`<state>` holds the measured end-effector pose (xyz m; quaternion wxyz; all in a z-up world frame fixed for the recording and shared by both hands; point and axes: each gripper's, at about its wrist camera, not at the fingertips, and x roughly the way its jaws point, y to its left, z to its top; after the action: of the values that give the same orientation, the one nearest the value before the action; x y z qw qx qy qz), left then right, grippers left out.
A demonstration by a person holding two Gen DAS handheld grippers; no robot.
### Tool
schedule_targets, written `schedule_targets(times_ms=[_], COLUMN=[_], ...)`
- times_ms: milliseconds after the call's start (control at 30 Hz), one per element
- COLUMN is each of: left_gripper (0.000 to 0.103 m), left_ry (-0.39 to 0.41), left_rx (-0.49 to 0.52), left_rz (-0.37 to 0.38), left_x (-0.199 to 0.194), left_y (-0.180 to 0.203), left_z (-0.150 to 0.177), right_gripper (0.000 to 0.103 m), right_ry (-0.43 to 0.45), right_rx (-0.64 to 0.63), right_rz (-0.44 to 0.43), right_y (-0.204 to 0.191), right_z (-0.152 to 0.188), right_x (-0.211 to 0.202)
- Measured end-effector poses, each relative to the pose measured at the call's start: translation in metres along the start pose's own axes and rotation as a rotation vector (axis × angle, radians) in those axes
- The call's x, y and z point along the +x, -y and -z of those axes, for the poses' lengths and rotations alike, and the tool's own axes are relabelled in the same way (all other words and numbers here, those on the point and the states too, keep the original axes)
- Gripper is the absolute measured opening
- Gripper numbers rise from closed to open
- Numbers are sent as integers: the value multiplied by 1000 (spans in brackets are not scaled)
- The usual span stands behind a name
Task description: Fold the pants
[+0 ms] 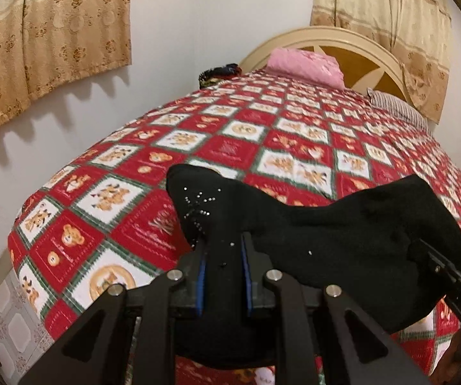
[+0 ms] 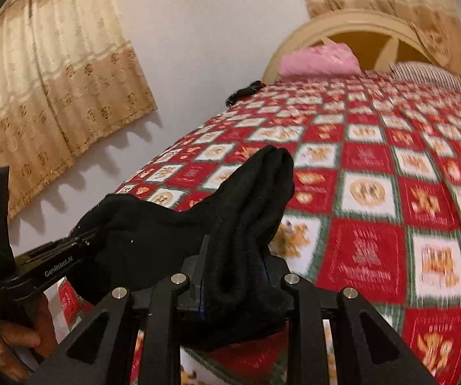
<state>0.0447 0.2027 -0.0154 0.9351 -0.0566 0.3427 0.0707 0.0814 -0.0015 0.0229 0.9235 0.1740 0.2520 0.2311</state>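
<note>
Black pants (image 1: 310, 231) hang bunched between both grippers, above the near end of a bed with a red checked bear-print quilt (image 1: 246, 134). My left gripper (image 1: 221, 240) is shut on one end of the fabric, where small sparkly studs show. In the right wrist view my right gripper (image 2: 234, 250) is shut on a thick bundle of the pants (image 2: 256, 199), which sticks up past the fingertips. The left gripper (image 2: 79, 239) appears there at the lower left, held by a person's hand (image 2: 12, 343). The right gripper's tip (image 1: 436, 256) shows at the right edge of the left wrist view.
A pink pillow (image 1: 307, 64) and a striped pillow (image 1: 397, 106) lie at the cream headboard (image 1: 352, 51). A dark object (image 1: 219, 73) sits at the quilt's far left edge. Beige curtains (image 1: 47, 48) hang on the white wall. Tiled floor (image 1: 9, 330) shows left of the bed.
</note>
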Motion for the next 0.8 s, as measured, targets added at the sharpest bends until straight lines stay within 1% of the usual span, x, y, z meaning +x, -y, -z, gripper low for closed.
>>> schedule_targets(times_ms=[67, 167, 267, 400, 500, 567, 633, 700, 800], left_gripper=[19, 19, 19, 22, 28, 30, 30, 31, 34], left_ry=[-2, 3, -13, -36, -55, -51, -39, -22, -11], left_rx=[17, 31, 14, 18, -2, -5, 27, 61, 46], left_rz=[-9, -46, -51, -56, -49, -51, -71, -95, -92], left_x=[1, 7, 15, 22, 28, 30, 31, 30, 29], left_y=[6, 11, 7, 4, 0, -2, 3, 8, 3], left_z=[4, 10, 15, 22, 27, 30, 32, 34, 36], right_gripper=[26, 26, 26, 28, 32, 35, 39, 46, 49], right_ry=[-9, -55, -105, -135, -152, -168, -182, -184, -165], right_rx=[4, 1, 21, 32, 29, 31, 46, 67, 99], right_rz=[21, 56, 78, 93, 112, 115, 116, 119, 83], right_y=[5, 11, 20, 23, 23, 24, 27, 30, 34], right_z=[3, 10, 16, 17, 18, 19, 19, 19, 19], right_x=[2, 16, 29, 35, 40, 43, 45, 45, 35])
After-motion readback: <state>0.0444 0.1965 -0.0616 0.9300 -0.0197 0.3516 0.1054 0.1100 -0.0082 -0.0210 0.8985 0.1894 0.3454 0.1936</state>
